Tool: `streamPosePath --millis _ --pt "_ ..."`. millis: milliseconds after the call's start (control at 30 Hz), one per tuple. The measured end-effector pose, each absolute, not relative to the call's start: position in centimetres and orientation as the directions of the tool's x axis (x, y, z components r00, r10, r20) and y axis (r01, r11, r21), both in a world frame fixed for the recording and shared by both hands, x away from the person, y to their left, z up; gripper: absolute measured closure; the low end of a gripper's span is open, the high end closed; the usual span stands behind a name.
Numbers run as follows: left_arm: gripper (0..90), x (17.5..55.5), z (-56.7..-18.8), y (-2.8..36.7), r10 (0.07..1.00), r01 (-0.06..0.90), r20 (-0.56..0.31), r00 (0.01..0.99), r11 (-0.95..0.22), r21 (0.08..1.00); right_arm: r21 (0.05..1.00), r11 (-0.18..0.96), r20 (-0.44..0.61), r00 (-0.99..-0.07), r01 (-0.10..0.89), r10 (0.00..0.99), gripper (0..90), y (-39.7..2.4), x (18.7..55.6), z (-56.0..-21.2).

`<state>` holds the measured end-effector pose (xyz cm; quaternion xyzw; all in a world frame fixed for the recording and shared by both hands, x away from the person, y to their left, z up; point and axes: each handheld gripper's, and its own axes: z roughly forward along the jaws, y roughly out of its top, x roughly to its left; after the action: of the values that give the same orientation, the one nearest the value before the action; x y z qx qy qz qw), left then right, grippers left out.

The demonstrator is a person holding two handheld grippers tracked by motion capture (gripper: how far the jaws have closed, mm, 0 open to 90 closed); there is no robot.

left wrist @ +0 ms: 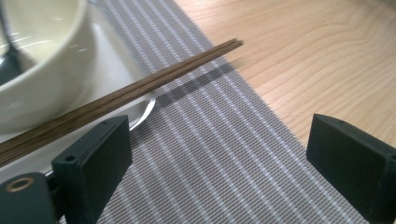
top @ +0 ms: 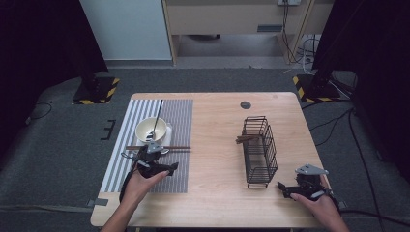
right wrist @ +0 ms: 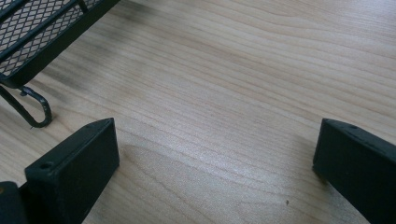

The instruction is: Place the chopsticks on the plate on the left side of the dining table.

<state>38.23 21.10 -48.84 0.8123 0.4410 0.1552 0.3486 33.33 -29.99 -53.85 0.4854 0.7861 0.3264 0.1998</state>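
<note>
While the wooden table point(top: 217, 145) carries a striped placemat point(top: 181, 121) and a black wire basket point(top: 261, 152), the left gripper point(left wrist: 219, 154) hangs wide and empty just beside the brown chopsticks point(left wrist: 140, 88) resting across the plate point(left wrist: 135, 70) under the cream bowl point(top: 151, 130), and the right gripper point(right wrist: 215, 158) gapes empty over bare wood.

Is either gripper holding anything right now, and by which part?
Nothing is held. The left gripper stands open beside the brown wooden chopsticks without touching them; the right gripper is open over bare wooden table.
</note>
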Motion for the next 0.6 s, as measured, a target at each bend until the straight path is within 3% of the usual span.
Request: streamPosePath --millis 600 --pt "6.0 37.4 -49.6 15.7 0.759 0.575 -0.058 0.648 -0.438 0.691 0.707 0.316 0.003 -0.449 0.633 0.894 0.2 -30.0 33.3 -53.8"
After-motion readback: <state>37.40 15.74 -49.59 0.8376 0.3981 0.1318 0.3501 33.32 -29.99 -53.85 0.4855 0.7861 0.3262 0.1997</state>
